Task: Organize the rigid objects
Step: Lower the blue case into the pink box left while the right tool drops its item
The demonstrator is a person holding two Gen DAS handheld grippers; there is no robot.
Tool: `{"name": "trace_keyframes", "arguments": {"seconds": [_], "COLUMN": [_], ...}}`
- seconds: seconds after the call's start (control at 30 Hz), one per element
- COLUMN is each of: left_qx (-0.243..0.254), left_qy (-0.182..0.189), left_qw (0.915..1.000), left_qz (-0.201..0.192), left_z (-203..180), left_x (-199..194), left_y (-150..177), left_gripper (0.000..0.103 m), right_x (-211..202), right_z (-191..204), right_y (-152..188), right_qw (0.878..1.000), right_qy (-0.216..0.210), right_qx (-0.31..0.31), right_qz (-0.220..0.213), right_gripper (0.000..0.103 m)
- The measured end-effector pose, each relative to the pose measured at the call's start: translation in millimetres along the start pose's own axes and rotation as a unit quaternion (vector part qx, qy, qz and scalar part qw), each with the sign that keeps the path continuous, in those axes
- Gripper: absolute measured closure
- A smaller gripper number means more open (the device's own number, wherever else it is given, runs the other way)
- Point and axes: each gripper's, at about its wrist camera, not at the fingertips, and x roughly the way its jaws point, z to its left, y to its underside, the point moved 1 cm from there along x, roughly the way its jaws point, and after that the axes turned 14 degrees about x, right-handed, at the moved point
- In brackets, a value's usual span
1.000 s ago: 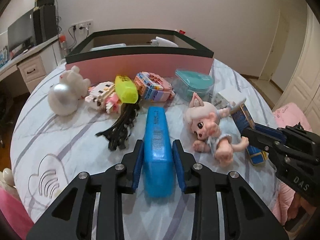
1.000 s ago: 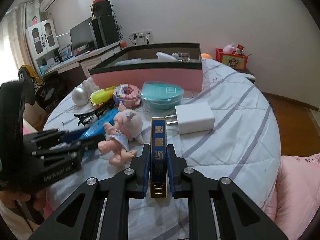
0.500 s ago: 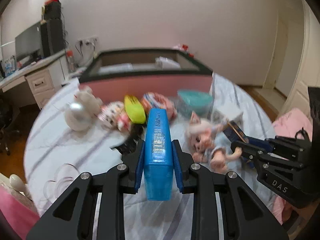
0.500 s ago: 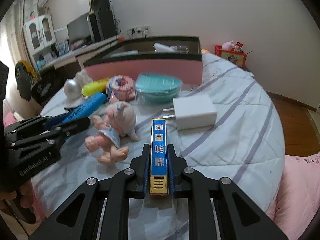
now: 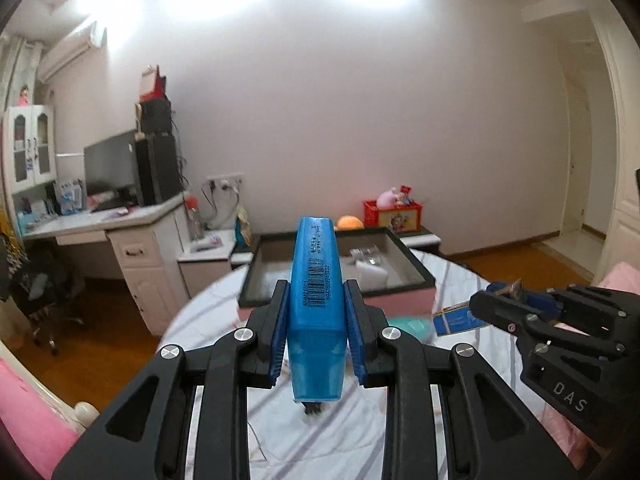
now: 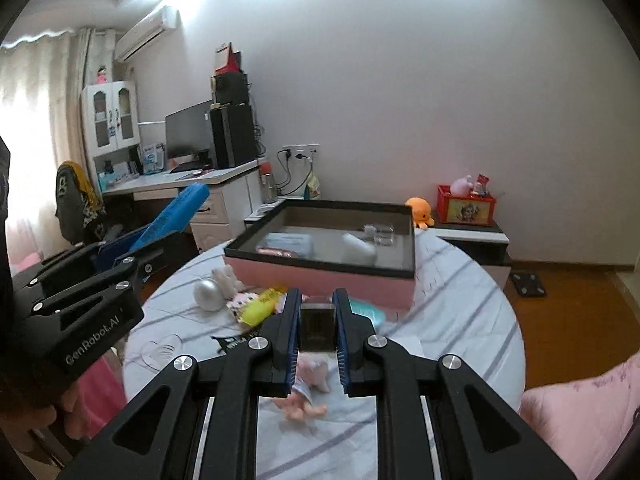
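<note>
We see the left gripper (image 5: 316,320) clamping a blue case (image 5: 316,300) and the right gripper (image 6: 316,326) pinching a small box (image 6: 317,328), both above the table (image 6: 460,320).

desk (image 6: 192,178) left, monitor (image 6: 188,130) on it | air conditioner (image 6: 146,34) high on wall | orange plush (image 6: 420,210) by nightstand (image 6: 472,238)

Two grippers: left gripper (image 5: 316,322), right gripper (image 6: 316,326). One blue case (image 5: 316,280). One harmonica (image 6: 317,328). One pink box (image 6: 332,264). One doll (image 6: 310,384). One silver egg (image 6: 208,295). One yellow toy (image 6: 262,306). One teal container (image 6: 366,312).
</note>
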Motion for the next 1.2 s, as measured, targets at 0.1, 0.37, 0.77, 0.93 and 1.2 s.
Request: {"name": "trace_keyframes", "arguments": {"seconds": [0.1,0.37,0.77,0.93,1.2], "left_qx": [0.002,0.004,0.011,0.007,0.000], "left_qy": [-0.010,-0.036,-0.018,0.002,0.042], "left_qw": [0.9999,0.9991,0.9998,0.9992,0.9920], "left_qz": [-0.011,-0.024,0.003,0.039,0.119], "left_z": [4.1,16.4,25.1,36.4,40.4], "left_x": [-4.2,1.2,69.1,138.9,242.8], "left_y": [-9.7,-25.4,-33.4,-34.2,-24.0], "left_gripper": [0.076,0.076,0.076,0.076,0.076], "right_x": [-3.2,-2.2,55.2,109.5,193.0], "right_z": [7.4,21.7,11.8,-7.2,-43.9], "right_y": [-10.5,-31.8,-60.4,-71.9,-68.4], "right_qw": [1.000,0.999,0.999,0.999,0.993], "right_qy": [-0.006,-0.014,0.002,0.021,0.079], "right_qx": [-0.006,-0.019,-0.035,-0.038,-0.040], "right_qz": [-0.011,-0.031,-0.009,0.026,0.080], "right_gripper": [0.087,0.087,0.087,0.087,0.087]}}
